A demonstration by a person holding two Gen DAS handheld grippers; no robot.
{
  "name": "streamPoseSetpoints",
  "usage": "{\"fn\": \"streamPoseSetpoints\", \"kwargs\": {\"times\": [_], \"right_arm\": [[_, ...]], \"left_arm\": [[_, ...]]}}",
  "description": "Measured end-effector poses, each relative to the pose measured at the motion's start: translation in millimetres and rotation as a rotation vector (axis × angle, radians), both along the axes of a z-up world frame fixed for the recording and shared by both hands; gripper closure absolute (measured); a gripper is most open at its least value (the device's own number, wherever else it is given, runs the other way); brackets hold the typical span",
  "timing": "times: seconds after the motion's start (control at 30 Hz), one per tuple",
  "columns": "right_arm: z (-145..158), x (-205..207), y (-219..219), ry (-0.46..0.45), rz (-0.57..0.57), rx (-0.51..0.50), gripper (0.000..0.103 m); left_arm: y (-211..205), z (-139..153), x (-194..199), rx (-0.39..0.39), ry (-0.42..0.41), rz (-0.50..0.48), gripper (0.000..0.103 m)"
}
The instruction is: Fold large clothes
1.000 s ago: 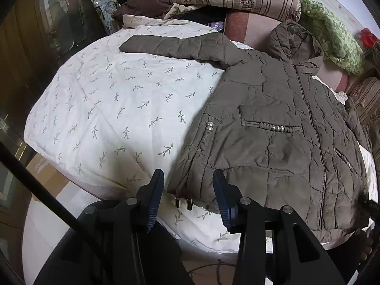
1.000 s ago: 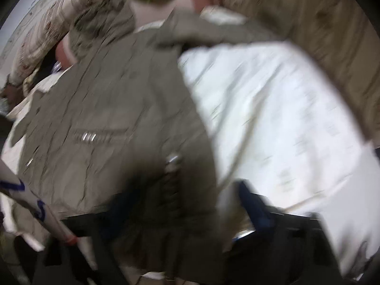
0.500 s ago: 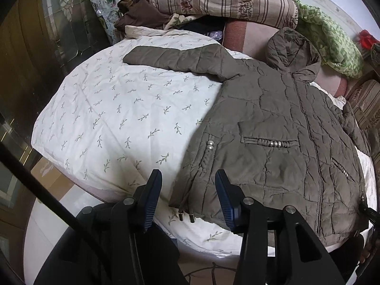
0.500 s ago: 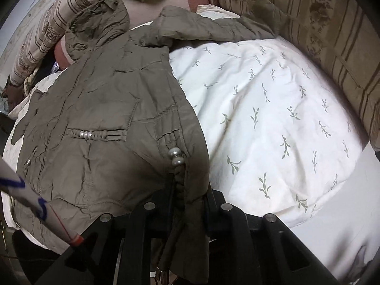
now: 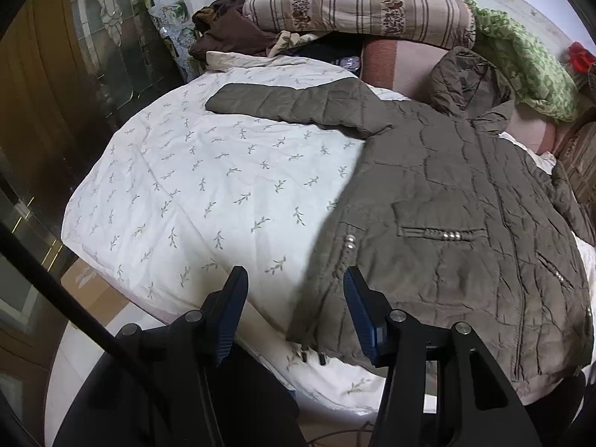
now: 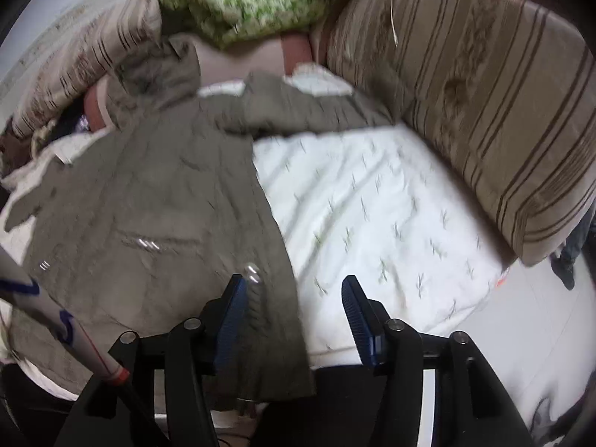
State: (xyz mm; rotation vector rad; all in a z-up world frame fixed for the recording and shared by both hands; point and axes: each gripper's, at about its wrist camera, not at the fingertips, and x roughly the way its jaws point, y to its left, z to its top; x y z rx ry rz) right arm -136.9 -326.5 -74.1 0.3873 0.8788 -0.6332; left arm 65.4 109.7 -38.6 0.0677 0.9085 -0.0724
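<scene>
So there's this big olive-brown puffer jacket [image 5: 447,201] lying front side up on a bed [image 5: 208,193] with a white sheet covered in little leaf sprigs. It sits toward the right half of the bed in the left wrist view, hood [image 5: 465,78] up near the pillows, one sleeve [image 5: 294,106] stretched out flat across the sheet to the left. The hem hangs over the near edge of the mattress, two little cord ends dangling there.

The left tongs [image 5: 296,307] hover over the near edge of the bed right at the jacket's lower corner. The jaws are spreading apart, and nothing's pinched between them; the side seam of the jacket just shows in the gap below, pads not touching it.

The right wrist view is pretty blurry. The right tongs [image 6: 292,311] sit above the jacket's other bottom corner, jaws opening as well, and the edge of the jacket [image 6: 156,208] shows in the gap by the left pad, but it doesn't look gripped.

At the head of the bed there's a striped pillow [image 5: 357,3], a green knitted blanket [image 5: 521,63] and a pile of dark clothes [image 5: 231,33]. A big striped cushion [image 6: 484,111] runs along the far side of the bed in the right view
</scene>
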Motion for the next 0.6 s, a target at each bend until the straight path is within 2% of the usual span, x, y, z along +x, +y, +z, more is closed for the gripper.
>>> {"fn": "streamPoseSetpoints", "kwargs": {"times": [0.07,0.13,0.2,0.27,0.37,0.43,0.5,0.6], "right_arm": [[15.3,6.5,11.4,-0.057,0.023,-0.001,0.033],[27.5,19.1,30.1,-0.118,0.063,-0.023,0.018],[33.1,39.1,54.6,-0.165,0.12,-0.046,0.013],[28.8,63.7,73.5,-0.176,0.188,-0.011,0.013],[12.6,111.1,102.4,-0.139,0.312,0.098,0.016],[2.0,139.1,118.2,-0.109,0.382,0.121,0.035],[-8.7,165.5,129.1,-0.099,0.416,0.138,0.041],[-22.6,200.7,136.2,-0.13,0.432,0.128,0.041]], "left_arm": [[3.1,0.6,3.6,-0.007,0.0,0.007,0.051],[6.3,2.6,6.8,-0.007,-0.008,0.011,0.051],[10.0,6.8,12.0,0.0,-0.027,0.012,0.051],[13.2,10.0,19.1,-0.005,-0.03,0.003,0.051],[21.6,15.4,35.3,-0.019,-0.029,0.006,0.047],[27.9,19.5,47.6,-0.031,-0.042,0.01,0.042],[35.2,23.6,66.3,-0.035,-0.059,0.022,0.042],[45.0,27.7,99.1,-0.065,-0.069,0.029,0.041]]}}
